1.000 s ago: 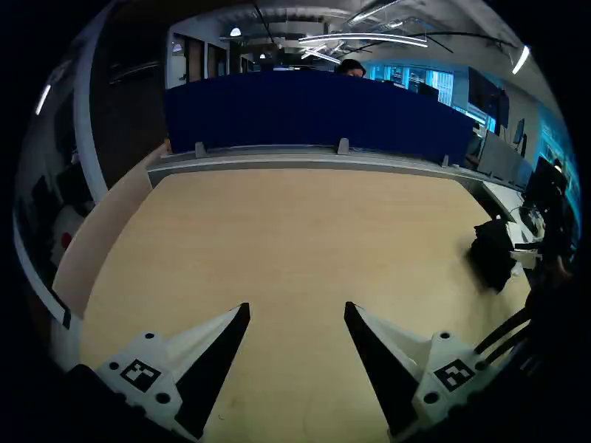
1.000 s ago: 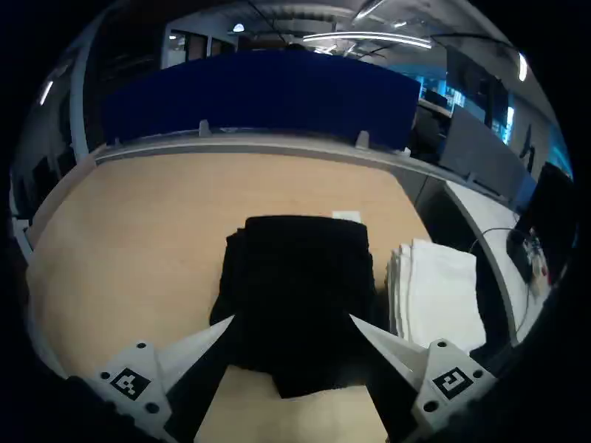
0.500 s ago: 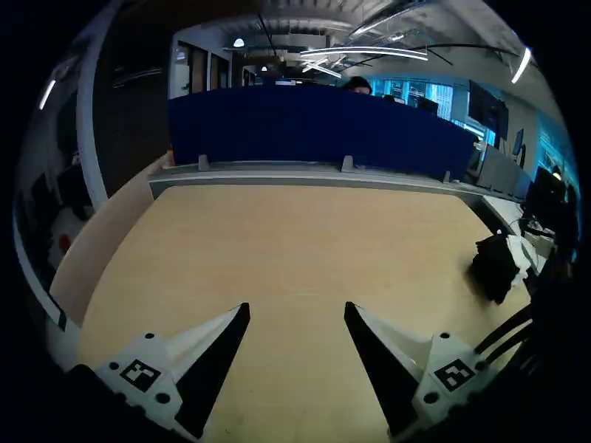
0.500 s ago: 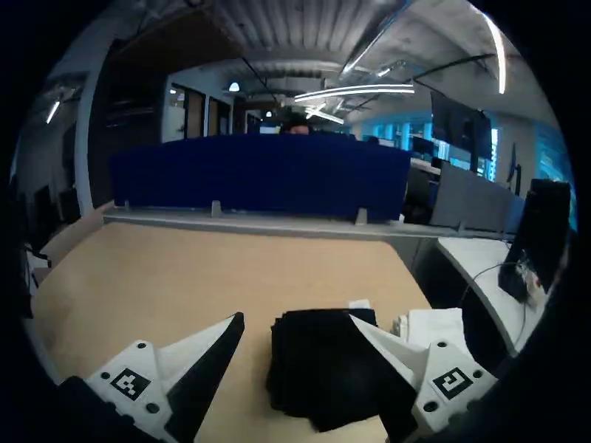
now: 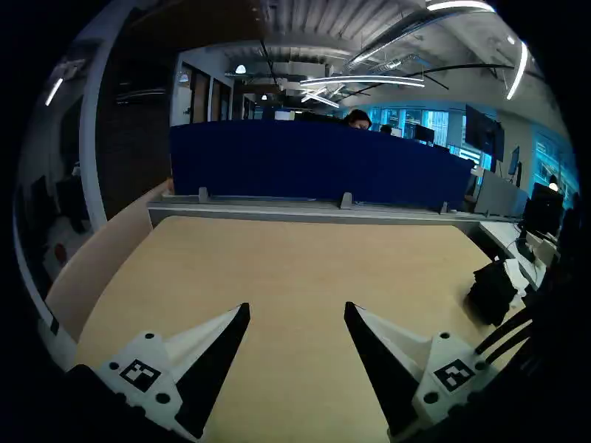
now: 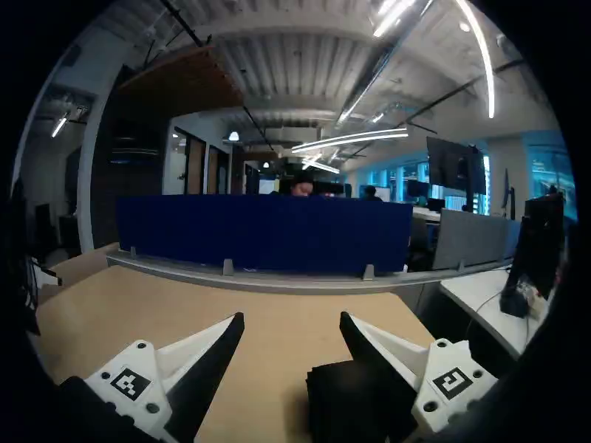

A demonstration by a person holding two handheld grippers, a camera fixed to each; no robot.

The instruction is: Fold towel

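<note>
On desk (image 5: 295, 251): black towel stack (image 6: 341, 402) | left tool (image 5: 296, 305) apart, empty | right tool (image 6: 291, 314) apart

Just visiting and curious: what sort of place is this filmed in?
Most likely an open-plan office: a wooden desk backed by a blue partition screen, monitors beyond it, and strip lights under an exposed ceiling.

Right gripper (image 6: 292, 317): fingers spread, nothing held between them. Black folded towel (image 6: 347, 402): on the wooden desk (image 6: 148, 310), low in view, partly behind one finger. Blue partition (image 6: 258, 232): along the desk's far edge. Dark monitor (image 6: 539, 244): on the neighbouring white desk (image 6: 480, 299).
</note>
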